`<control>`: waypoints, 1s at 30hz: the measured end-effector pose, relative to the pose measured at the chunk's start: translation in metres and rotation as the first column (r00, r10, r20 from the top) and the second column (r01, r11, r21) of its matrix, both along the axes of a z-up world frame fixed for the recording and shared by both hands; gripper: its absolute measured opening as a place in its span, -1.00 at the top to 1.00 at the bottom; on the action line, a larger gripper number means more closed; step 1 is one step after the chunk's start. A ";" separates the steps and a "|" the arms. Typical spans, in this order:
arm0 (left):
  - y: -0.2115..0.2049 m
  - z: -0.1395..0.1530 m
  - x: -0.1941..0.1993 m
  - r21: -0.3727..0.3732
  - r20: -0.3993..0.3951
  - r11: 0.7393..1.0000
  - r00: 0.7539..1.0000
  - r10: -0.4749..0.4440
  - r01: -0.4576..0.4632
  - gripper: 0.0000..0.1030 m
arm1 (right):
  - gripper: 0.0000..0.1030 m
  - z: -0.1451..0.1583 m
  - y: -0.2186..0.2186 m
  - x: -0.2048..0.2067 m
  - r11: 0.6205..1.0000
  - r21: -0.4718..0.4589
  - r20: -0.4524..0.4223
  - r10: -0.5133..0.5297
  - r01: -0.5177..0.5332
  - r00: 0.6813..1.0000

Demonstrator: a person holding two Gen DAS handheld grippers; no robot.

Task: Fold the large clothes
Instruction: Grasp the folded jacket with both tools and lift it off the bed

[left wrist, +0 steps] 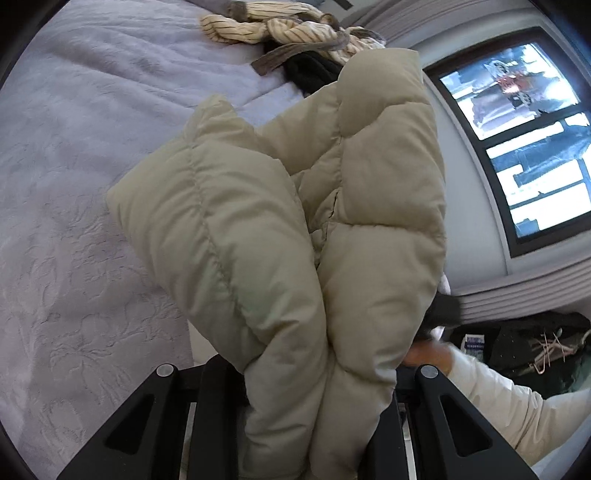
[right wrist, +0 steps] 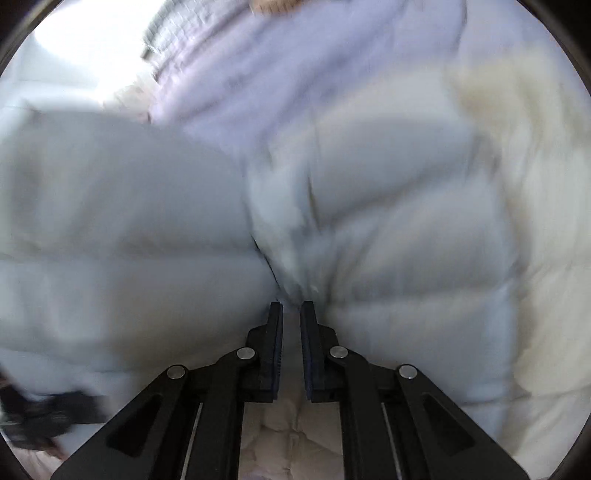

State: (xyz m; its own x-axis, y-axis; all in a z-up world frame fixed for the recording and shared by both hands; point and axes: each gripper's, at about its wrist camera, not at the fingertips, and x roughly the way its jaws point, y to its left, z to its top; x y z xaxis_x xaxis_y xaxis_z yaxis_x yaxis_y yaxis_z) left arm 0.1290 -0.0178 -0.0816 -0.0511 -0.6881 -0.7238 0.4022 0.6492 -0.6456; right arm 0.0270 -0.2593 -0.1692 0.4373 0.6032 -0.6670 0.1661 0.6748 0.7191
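Gripping beige puffer jacket [left wrist: 295,229] — left gripper [left wrist: 314,417] clamped on thick bunched fold, jacket hanging above lavender bedspread [left wrist: 74,184]. Right gripper [right wrist: 291,314] nearly closed, pinching jacket fabric at fingertips — view blurred. Striped garment [left wrist: 273,26] lying far up bed.

The puffer jacket [left wrist: 295,229] hangs before the bed [left wrist: 74,184]. A striped garment [left wrist: 273,26] lies on the bed behind it. The window [left wrist: 517,129] stands right.
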 end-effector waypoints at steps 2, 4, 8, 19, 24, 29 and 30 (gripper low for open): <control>-0.002 0.004 0.002 0.011 -0.009 1.000 1.000 0.013 -0.013 0.54 | 0.79 0.010 -0.014 0.005 0.999 0.002 0.041 -0.041 0.040 0.998; -0.011 0.010 -0.001 0.020 -0.009 1.000 1.000 0.020 -0.020 0.54 | 0.80 0.006 -0.020 0.017 0.999 0.002 0.028 -0.041 0.041 0.999; -0.026 0.017 -0.012 0.059 0.022 0.998 1.000 -0.001 0.000 0.54 | 0.87 -0.030 0.000 0.051 0.997 0.023 -0.059 0.069 -0.067 0.996; -0.040 0.014 -0.024 0.161 0.031 0.987 0.999 -0.014 0.008 0.54 | 0.18 0.019 -0.082 0.005 1.000 -0.016 -0.018 0.000 -0.001 1.000; -0.059 0.014 -0.025 0.203 0.038 0.979 0.999 -0.031 0.022 0.54 | -0.16 0.036 -0.137 -0.073 0.984 -0.118 -0.020 -0.140 0.136 0.990; -0.080 0.009 -0.026 0.253 0.041 0.966 0.998 -0.057 0.045 0.54 | 0.33 0.007 -0.141 -0.117 0.982 -0.103 -0.105 -0.169 0.158 0.980; -0.086 0.011 -0.027 0.264 0.044 0.963 0.997 -0.068 0.055 0.54 | 0.63 -0.003 -0.140 -0.119 0.984 -0.085 -0.122 -0.165 0.155 0.979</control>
